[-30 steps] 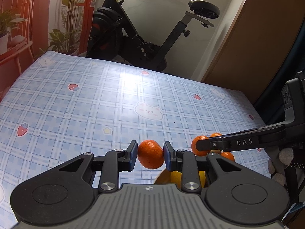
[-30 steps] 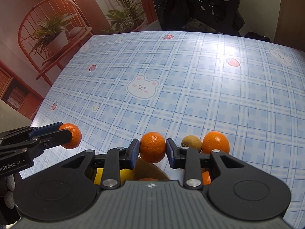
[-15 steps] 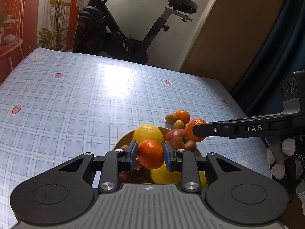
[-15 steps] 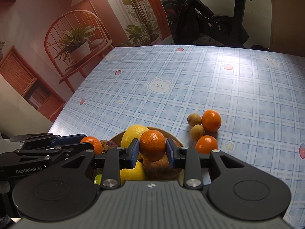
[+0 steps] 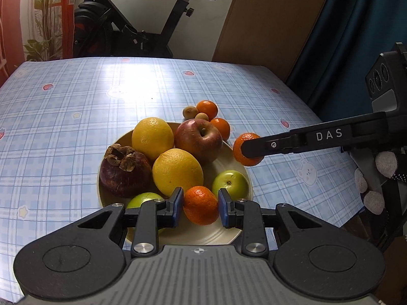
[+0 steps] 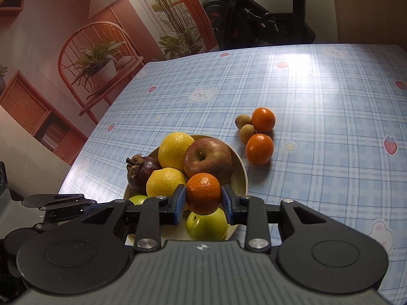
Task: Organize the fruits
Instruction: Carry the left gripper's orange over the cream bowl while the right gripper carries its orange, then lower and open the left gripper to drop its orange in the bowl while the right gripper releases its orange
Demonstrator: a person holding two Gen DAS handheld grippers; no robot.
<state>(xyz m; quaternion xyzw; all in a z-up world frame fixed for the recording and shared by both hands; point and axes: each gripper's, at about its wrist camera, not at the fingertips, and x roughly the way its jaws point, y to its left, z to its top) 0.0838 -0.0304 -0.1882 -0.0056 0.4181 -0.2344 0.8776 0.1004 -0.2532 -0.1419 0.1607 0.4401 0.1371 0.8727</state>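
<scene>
Nearest to us, our left tongs [image 5: 201,207] are clamped on a small tangerine [image 5: 201,205], held just above the near part of the cream plate [image 5: 230,231]. Our right tongs [image 6: 203,202] grip a second tangerine [image 6: 203,193] in the same way, over the plate's right side above a green apple [image 6: 206,223]; from the left camera that fruit hangs at the plate's right rim.

On the plate itself we see another green apple [image 5: 142,199] partly behind the left tongs, a dark purple mangosteen [image 5: 124,174] to the left, two yellow oranges [image 5: 177,171] in the middle and back, and a red apple [image 5: 198,137] at the far side.

Just past the plate, on the blue checked counter [image 6: 330,101], lie two more loose tangerines [image 6: 259,149] and two little brown fruits [image 6: 247,132], bunched together and touching.

Beyond the counter stands an exercise bike [image 5: 122,25].
</scene>
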